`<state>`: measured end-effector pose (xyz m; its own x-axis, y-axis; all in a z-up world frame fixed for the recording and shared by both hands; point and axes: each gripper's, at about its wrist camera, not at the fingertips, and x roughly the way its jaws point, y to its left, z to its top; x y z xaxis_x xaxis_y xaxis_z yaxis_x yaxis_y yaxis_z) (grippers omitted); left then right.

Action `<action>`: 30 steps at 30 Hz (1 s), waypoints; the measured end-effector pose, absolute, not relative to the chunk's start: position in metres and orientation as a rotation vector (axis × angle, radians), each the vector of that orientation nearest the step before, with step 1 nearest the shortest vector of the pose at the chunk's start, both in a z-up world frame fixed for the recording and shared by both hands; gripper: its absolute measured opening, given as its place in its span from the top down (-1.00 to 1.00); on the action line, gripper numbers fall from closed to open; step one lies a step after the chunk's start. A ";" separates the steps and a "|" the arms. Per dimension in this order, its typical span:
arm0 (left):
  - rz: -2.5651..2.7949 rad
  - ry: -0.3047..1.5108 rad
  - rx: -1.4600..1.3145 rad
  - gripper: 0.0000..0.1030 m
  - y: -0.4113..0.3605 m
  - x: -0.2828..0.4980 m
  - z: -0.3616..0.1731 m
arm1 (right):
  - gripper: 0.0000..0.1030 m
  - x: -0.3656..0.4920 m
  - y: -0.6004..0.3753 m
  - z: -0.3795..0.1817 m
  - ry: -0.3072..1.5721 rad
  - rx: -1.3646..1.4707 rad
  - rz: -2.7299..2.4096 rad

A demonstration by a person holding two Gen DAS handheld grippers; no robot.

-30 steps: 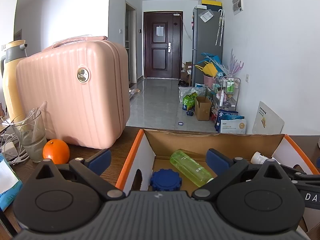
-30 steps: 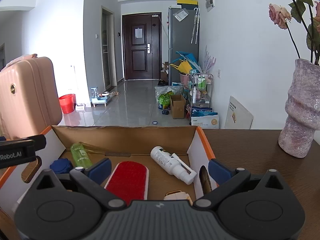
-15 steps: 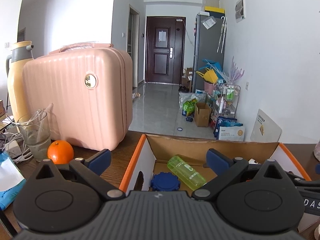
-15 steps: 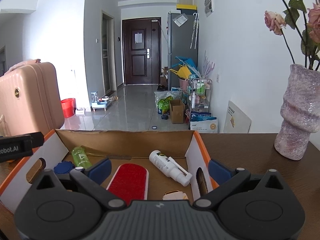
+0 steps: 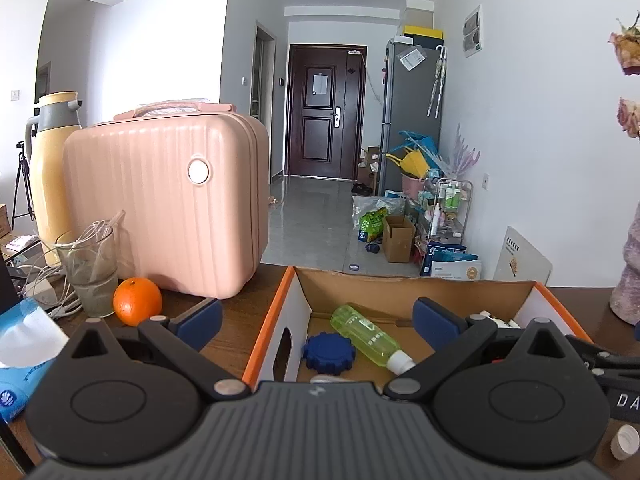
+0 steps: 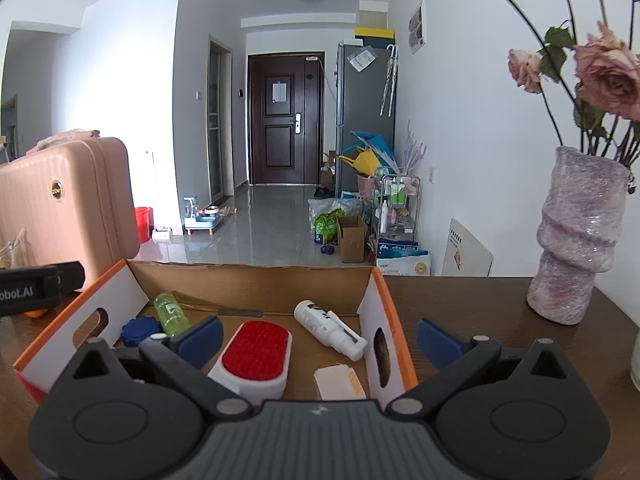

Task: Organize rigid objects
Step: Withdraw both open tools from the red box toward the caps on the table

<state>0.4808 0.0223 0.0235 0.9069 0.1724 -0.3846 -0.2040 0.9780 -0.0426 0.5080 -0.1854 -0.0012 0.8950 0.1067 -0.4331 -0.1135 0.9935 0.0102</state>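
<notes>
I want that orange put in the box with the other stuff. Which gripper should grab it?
The left gripper, probably. It is open and empty, and the orange sits just beside its left fingertip. The right gripper faces the box's right side, farther away.

Both wrist cameras are looking forward and slightly down along their wide-spread fingers, sitting close above the near edge of the cardboard box (image 5: 420, 284) on the counter (image 6: 460, 300). The left view is facing the box's left end beside the pink suitcase (image 5: 168, 204); the right view is facing its right end near the vase (image 6: 576, 236). Both are sharing the box interior, the green bottle (image 5: 364, 336) and the hallway door (image 6: 280, 120).
</notes>
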 end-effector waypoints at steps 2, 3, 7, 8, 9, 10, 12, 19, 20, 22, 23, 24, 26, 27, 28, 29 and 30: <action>0.192 0.389 -0.087 -1.00 0.022 0.474 0.023 | -1.00 0.500 -0.188 0.000 0.442 -0.016 0.113; 0.191 0.390 -0.089 -1.00 0.022 0.469 0.023 | -1.00 0.495 -0.189 0.000 0.441 -0.018 0.111; 0.187 0.390 -0.087 -1.00 0.020 0.453 0.022 | -1.00 0.478 -0.191 0.002 0.431 -0.038 0.114; 0.187 0.389 -0.086 -1.00 0.020 0.449 0.022 | -1.00 0.474 -0.193 0.002 0.428 -0.039 0.116; 0.187 0.387 -0.086 -1.00 0.019 0.444 0.023 | -1.00 0.469 -0.193 0.002 0.427 -0.040 0.119; 0.185 0.386 -0.087 -1.00 0.018 0.440 0.023 | -1.00 0.465 -0.194 0.003 0.427 -0.042 0.121; 0.181 0.384 -0.088 -1.00 0.017 0.431 0.023 | -1.00 0.456 -0.196 0.001 0.429 -0.051 0.121; 0.155 0.383 -0.089 -1.00 0.010 0.400 0.020 | -1.00 0.426 -0.204 -0.004 0.436 -0.074 0.120; 0.151 0.384 -0.087 -1.00 0.008 0.396 0.020 | -1.00 0.421 -0.205 -0.004 0.436 -0.075 0.120; 0.146 0.388 -0.085 -1.00 0.005 0.388 0.019 | -1.00 0.412 -0.209 -0.005 0.437 -0.074 0.117; 0.142 0.391 -0.084 -1.00 0.004 0.384 0.018 | -1.00 0.408 -0.211 -0.006 0.438 -0.072 0.117; 0.138 0.395 -0.084 -1.00 0.002 0.380 0.016 | -1.00 0.405 -0.213 -0.007 0.440 -0.069 0.117; 0.133 0.402 -0.079 -1.00 -0.001 0.373 0.014 | -1.00 0.396 -0.216 -0.011 0.445 -0.063 0.116; 0.130 0.404 -0.078 -1.00 -0.002 0.370 0.013 | -1.00 0.394 -0.218 -0.013 0.450 -0.062 0.116; 0.127 0.407 -0.076 -1.00 -0.003 0.367 0.012 | -1.00 0.390 -0.218 -0.016 0.456 -0.065 0.115; 0.125 0.410 -0.075 -1.00 -0.004 0.364 0.011 | -1.00 0.387 -0.219 -0.018 0.459 -0.066 0.113; 0.122 0.414 -0.073 -1.00 -0.006 0.360 0.010 | -1.00 0.384 -0.221 -0.020 0.464 -0.068 0.111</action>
